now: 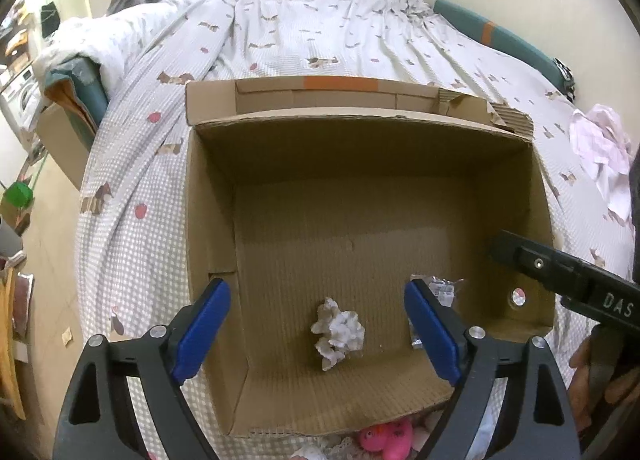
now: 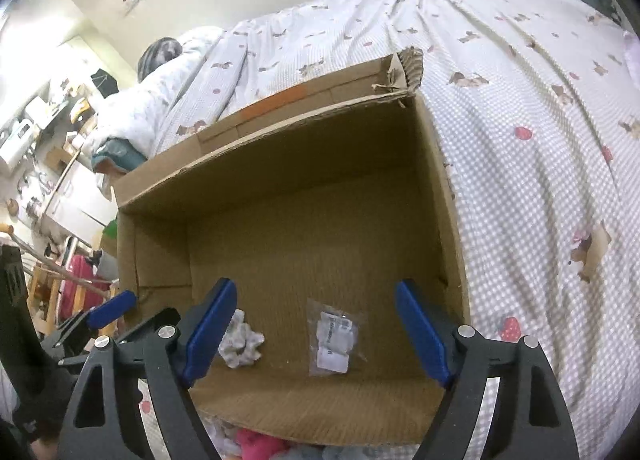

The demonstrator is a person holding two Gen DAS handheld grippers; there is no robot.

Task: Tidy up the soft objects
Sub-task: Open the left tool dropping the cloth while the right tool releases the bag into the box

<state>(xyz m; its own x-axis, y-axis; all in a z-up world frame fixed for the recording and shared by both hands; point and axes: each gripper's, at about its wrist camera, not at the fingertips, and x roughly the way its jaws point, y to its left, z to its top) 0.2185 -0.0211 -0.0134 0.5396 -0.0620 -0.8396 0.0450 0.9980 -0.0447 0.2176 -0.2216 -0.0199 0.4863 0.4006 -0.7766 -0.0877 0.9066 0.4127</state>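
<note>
Reaching back for the pink plush (image 1: pixel 386 440) just beneath both spread, empty grippers risks snagging the cardboard box (image 1: pixel 212 196) near lip. Left gripper (image 1: pixel 318 334) hovers tilted downward over the white scrunchie (image 1: pixel 338 334) between its jaws; right gripper (image 2: pixel 316 334) frames a plastic packet (image 2: pixel 334 342) on the box floor.

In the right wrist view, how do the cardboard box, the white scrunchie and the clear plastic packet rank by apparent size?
1. Cardboard box, by far the largest.
2. Clear plastic packet.
3. White scrunchie, only slightly smaller, and partly hidden behind a gripper finger, so this order is unsure.
</note>
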